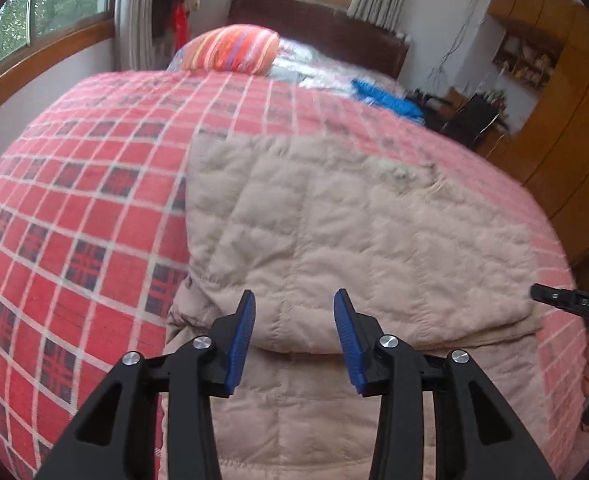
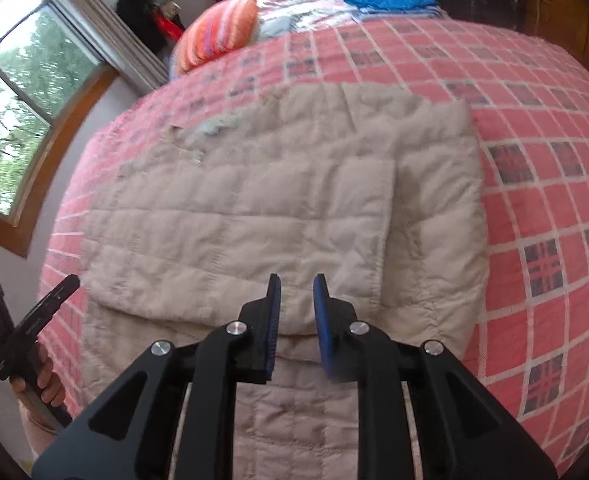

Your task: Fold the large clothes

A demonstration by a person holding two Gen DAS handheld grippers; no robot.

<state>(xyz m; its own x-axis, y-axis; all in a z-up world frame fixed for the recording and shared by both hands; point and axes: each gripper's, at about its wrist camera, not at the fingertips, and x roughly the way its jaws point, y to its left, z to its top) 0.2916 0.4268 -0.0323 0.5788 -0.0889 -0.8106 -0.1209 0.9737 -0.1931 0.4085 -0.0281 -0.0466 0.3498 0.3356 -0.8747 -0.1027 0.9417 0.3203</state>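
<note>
One big beige quilted coat (image 1: 334,232) lies flat on the bed (image 1: 74,208), on top of a red checked blanket with white lines and dark squares. The coat sits near the foot edge of the bed, and its near end hangs toward the cameras. Part of the coat is folded over itself, so one soft layer lies on top of another, with a straight sewn edge running down the fold in the right wrist view (image 2: 386,232). A rough, torn-looking patch with pale fluff shows on the far part of the coat (image 2: 198,136). The left gripper (image 1: 294,304) hangs just over the near end of the coat, with its blue pads wide apart and nothing between them. The right gripper (image 2: 296,284) also hangs over the near end of the coat, with its pads apart by a smaller gap and nothing held. Each camera sees the other gripper at the side edge of the bed, held by a hand (image 2: 46,380). Farther up the bed, near the head edge, lie an orange striped pillow (image 1: 230,48) and a folded blue cloth (image 2: 390,2). Windows with green trees outside are on the wall beside the bed.
</note>
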